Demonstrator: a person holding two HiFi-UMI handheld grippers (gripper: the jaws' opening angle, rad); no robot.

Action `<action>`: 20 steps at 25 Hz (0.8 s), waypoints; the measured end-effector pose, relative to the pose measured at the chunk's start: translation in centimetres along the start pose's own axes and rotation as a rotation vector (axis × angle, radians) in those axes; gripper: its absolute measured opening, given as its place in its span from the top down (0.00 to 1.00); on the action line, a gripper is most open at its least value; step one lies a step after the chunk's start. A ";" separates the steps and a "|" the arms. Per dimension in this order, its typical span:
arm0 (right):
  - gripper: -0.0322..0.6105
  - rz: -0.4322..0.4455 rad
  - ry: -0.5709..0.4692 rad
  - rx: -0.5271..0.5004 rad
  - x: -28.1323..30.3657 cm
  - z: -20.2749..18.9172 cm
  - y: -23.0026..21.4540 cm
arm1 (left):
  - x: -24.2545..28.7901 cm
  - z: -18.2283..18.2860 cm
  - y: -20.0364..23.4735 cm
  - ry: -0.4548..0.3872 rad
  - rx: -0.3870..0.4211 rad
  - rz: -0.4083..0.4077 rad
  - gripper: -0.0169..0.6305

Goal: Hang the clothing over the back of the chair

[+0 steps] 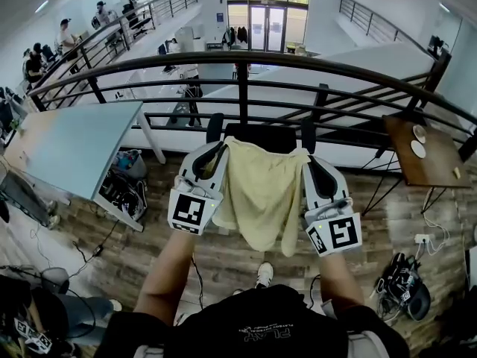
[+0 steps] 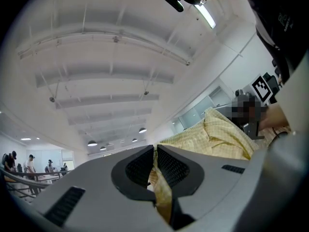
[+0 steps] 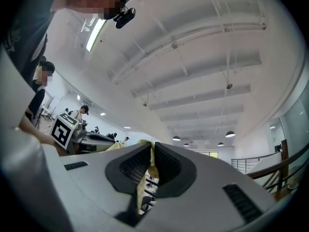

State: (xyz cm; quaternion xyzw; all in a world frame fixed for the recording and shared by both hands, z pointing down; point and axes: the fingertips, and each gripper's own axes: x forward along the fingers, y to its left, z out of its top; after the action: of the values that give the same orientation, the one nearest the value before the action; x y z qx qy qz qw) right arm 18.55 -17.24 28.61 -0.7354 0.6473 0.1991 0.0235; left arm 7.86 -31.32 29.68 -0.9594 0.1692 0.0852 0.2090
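The left gripper and the right gripper are each clamped on an upper corner of the yellow garment, which hangs spread between them. Its top edge lies against the black chair in the head view; whether the two touch cannot be told.

The left gripper and right gripper are cased in pale grey with black insets, each fitted with a black-and-white marker cube. A black top with faint print is worn.
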 end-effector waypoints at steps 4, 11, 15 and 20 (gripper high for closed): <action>0.90 0.026 -0.010 -0.011 1.7 0.0 -1.2 | 1.6 -0.2 1.0 0.003 0.006 -0.001 0.92; 0.90 0.042 0.005 -0.027 4.1 0.2 -3.1 | 3.2 0.2 2.8 0.012 -0.024 -0.012 0.92; 0.90 0.065 -0.004 -0.052 5.4 0.6 -3.8 | 4.5 1.0 3.8 0.004 0.027 -0.028 0.92; 0.90 0.097 -0.006 -0.068 6.9 0.6 -5.4 | 6.6 1.3 4.4 0.011 0.074 -0.041 0.92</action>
State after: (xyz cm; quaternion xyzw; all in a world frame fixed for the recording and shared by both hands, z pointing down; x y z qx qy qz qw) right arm 24.16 -22.68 24.62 -0.7030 0.6749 0.2242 -0.0092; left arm 12.30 -36.43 25.28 -0.9548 0.1535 0.0694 0.2450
